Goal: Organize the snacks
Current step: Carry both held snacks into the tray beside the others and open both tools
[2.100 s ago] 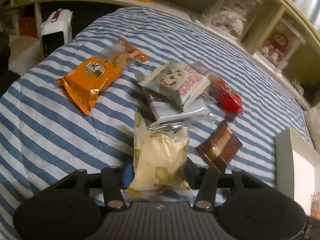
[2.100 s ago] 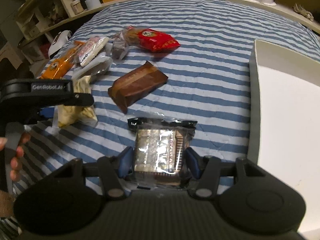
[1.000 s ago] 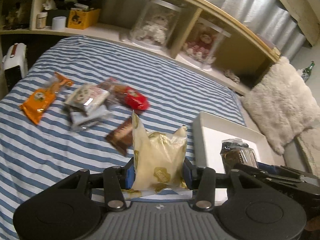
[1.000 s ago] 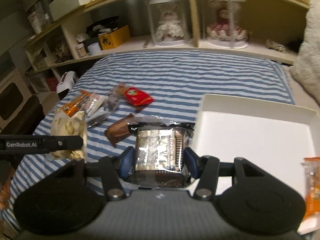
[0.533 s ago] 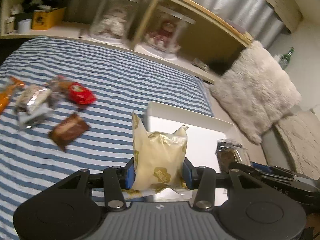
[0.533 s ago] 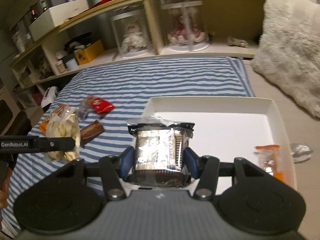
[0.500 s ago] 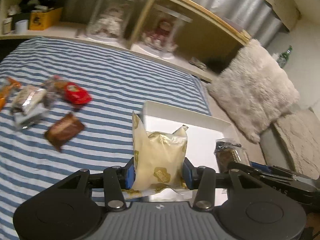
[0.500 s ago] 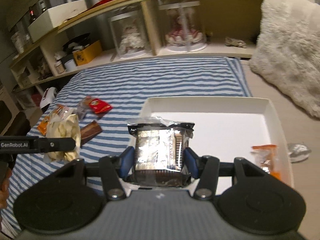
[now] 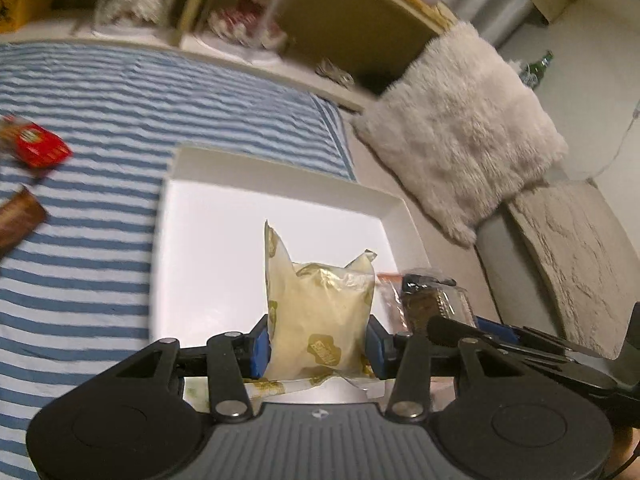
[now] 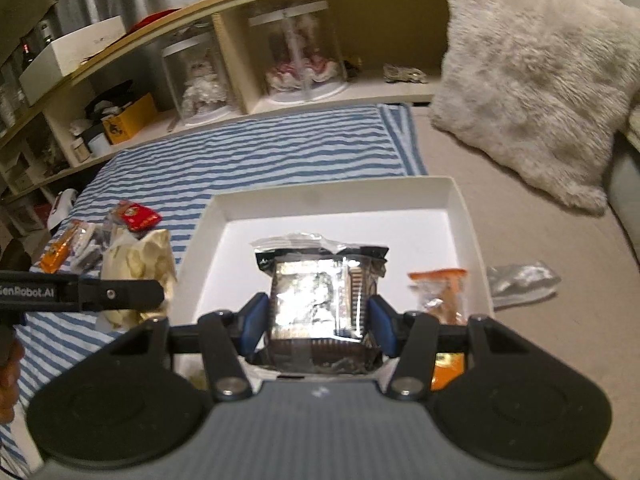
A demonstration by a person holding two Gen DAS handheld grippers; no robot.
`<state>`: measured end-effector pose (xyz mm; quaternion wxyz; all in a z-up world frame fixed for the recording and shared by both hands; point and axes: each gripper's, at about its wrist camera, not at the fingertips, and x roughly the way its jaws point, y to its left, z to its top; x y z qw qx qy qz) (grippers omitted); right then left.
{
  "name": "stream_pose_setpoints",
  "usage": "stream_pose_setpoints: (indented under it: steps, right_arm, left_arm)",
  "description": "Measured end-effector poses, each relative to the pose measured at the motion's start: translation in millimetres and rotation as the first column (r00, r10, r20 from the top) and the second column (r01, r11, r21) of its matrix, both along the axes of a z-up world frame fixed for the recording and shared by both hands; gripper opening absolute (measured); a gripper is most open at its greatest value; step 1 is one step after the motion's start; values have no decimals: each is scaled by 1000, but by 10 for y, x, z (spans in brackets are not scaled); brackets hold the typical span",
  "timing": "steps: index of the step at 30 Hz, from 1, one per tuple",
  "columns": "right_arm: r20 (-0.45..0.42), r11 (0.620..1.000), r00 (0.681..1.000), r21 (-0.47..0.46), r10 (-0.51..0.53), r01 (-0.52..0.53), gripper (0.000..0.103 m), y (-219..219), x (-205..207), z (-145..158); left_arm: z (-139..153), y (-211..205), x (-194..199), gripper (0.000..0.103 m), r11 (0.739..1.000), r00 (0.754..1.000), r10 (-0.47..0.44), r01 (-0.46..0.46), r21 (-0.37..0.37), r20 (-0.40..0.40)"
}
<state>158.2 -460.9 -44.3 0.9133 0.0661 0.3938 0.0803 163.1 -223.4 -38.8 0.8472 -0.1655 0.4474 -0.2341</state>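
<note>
My left gripper is shut on a pale yellow snack packet and holds it above the near edge of the white tray. My right gripper is shut on a clear packet of dark chocolate biscuits, also above the tray. An orange packet lies in the tray's right side. The yellow packet shows at the left in the right wrist view, and the biscuit packet at the right in the left wrist view.
On the striped blanket lie a red packet, a brown bar and other snacks. A silver wrapper lies right of the tray. A fluffy cushion and shelves stand behind.
Both grippers have swung right from the snack pile to over the white tray, each still holding its packet. The tray now fills the centre of both views.
</note>
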Motion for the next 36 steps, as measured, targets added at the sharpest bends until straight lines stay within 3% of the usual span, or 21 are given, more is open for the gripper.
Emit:
stream_pose_setpoints:
  steps: [6,16,22,30,33,36]
  right_arm:
    - [-27,999,999,22,-31,32,60,-221,-40,-152]
    - [-69,997,997,67,-45,49,60,-344,10,-381]
    - [-106,994,994,99,-29,39,60,-298,92,-542]
    - [-139,994,990,106,-17,32,60,-180,226,-695]
    - [-132,999,991,47,-21,28,61,-116,249,-711]
    - [-159,996,987,77,-29,42,67,-147,280,-722]
  left_arm:
    - [-345,-248,50,48,996,994,-58,52,-69,-95]
    - [-895,-281,188,48,984,962,-44,-5,-179,-269]
    - [-975,-199,215,48,998,967,5,-22,-63,-255]
    - [-939,-113,284,49,1000,972,21,-25,-14,-232]
    - [-915,-142,285,58,1000,972,-4,0,-19,-236]
    - [-862,-161,267,62,1000,975,-16,14,-10,-222]
